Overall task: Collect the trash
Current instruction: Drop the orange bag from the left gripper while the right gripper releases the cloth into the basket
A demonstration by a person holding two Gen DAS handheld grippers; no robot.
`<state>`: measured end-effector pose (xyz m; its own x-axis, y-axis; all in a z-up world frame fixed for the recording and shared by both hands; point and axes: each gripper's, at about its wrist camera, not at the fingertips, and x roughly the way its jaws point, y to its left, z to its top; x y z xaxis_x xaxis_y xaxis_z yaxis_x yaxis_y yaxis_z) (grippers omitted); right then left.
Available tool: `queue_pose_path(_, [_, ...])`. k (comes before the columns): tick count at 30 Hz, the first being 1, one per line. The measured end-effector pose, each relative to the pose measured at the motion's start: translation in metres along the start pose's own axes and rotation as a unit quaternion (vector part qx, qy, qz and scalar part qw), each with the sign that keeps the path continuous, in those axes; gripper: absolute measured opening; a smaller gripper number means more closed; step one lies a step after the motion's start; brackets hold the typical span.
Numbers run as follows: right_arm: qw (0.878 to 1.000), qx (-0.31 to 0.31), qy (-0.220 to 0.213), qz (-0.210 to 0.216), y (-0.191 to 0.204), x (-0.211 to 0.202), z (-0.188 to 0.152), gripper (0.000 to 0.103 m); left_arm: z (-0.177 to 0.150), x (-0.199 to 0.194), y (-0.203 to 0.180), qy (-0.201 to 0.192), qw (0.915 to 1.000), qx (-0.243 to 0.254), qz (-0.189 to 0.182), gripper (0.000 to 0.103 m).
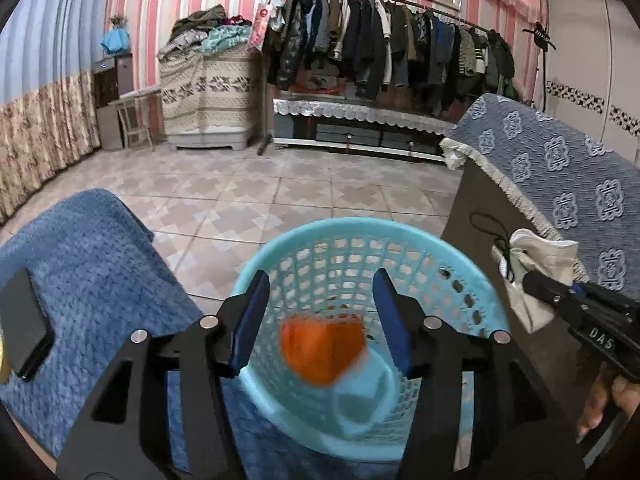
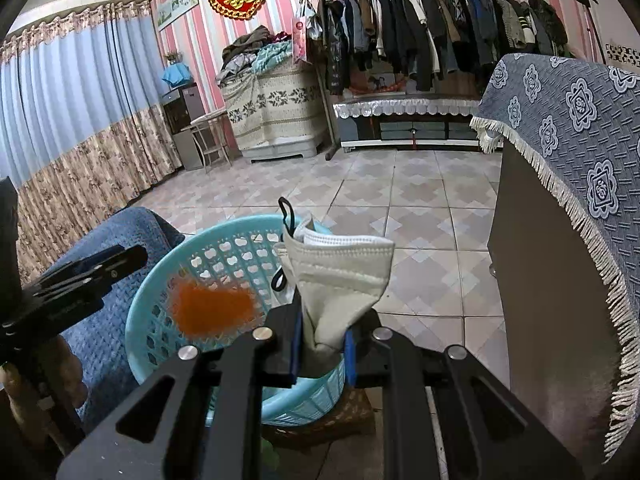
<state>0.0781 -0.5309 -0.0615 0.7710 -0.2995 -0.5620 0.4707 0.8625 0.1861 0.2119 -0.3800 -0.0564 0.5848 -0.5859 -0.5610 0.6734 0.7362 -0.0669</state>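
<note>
Standing on tiled floor (image 2: 416,216), basket (image 1: 256,276) beside blue-draped seat (image 1: 92,248).

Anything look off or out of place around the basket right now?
Only the orange scrap: it is motion-blurred between the open left claw and the blue basket, apparently dropping in. The right claw grips a white mask.

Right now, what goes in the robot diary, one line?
left tongs: open over basket | orange scrap: blurred, inside basket | right tongs: shut on mask

Pink striped wall (image 2: 276,20); tiled floor (image 2: 400,192), clothes rail (image 1: 384,40), blue curtains (image 2: 72,80)
</note>
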Motion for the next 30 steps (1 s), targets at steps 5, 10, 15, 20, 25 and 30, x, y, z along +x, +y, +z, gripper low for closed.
queue_pose_path(5, [1.000,-0.007,0.005,-0.005,0.009,0.007,-0.003,0.017,0.000,-0.015,0.021,-0.015,0.9989,-0.029,0.032,0.071])
queue_pose_path(10, [1.000,-0.018,0.004,-0.001,0.026,0.017,-0.002,0.017,0.006,-0.034,0.040,-0.045,0.9951,-0.043,0.077,0.080])
queue_pose_path(15, [1.000,-0.028,0.011,0.006,0.049,0.033,0.002,0.019,0.009,-0.051,0.060,-0.056,0.9917,-0.057,0.101,0.093])
queue_pose_path(20, [0.999,-0.032,0.030,-0.002,0.064,0.056,0.000,0.024,0.006,-0.064,0.070,-0.055,0.9904,-0.056,0.114,0.096])
queue_pose_path(25, [0.998,-0.035,0.053,-0.009,0.070,0.071,-0.003,0.059,-0.001,-0.076,0.083,-0.045,0.9903,-0.067,0.113,0.096])
queue_pose_path(30, [0.998,-0.041,0.039,-0.018,0.073,0.058,-0.002,0.088,-0.009,-0.088,0.094,-0.049,0.9886,-0.075,0.121,0.097])
